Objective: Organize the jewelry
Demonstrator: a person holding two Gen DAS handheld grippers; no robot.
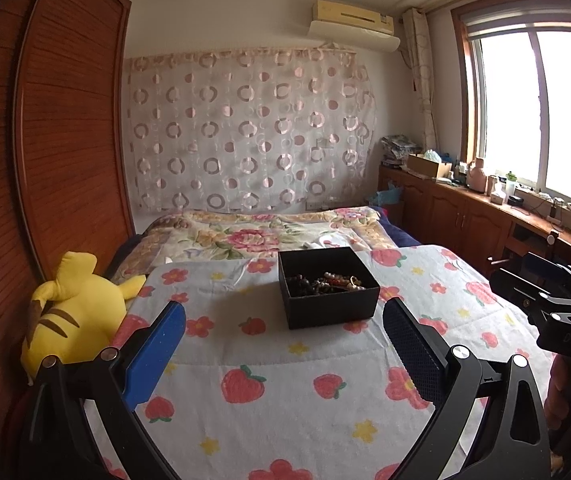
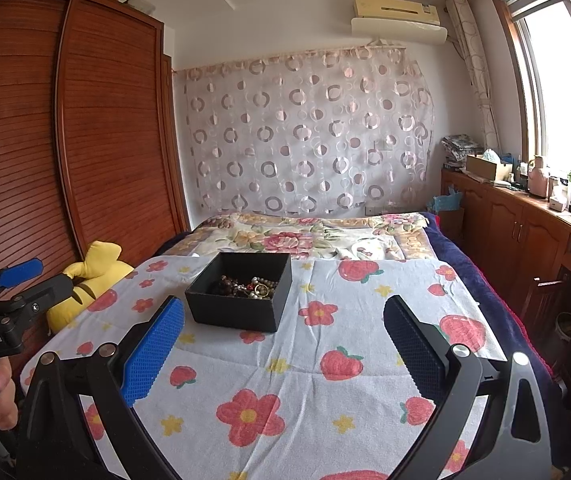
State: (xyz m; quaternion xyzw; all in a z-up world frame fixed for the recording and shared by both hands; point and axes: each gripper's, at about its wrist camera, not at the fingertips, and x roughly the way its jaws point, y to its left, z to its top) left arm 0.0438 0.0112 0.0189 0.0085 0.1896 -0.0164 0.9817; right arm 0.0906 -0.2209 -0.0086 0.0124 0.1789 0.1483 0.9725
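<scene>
An open black box point(image 1: 327, 294) stands on a strawberry-print cloth point(image 1: 285, 380) on the bed; it also shows in the right wrist view point(image 2: 241, 294). Inside lies a tangle of jewelry point(image 1: 329, 282): dark beads, pearls and a gold ring point(image 2: 251, 288). My left gripper point(image 1: 285, 320) is open and empty, held back from the box on its near side. My right gripper point(image 2: 283, 320) is open and empty, to the right of and nearer than the box. Each gripper's body shows at the edge of the other's view.
A yellow plush toy point(image 1: 69, 320) lies at the cloth's left edge beside a wooden wardrobe point(image 1: 45, 140). A floral quilt point(image 1: 269, 236) covers the bed beyond the box. A wooden cabinet point(image 2: 525, 232) with clutter runs under the window at right.
</scene>
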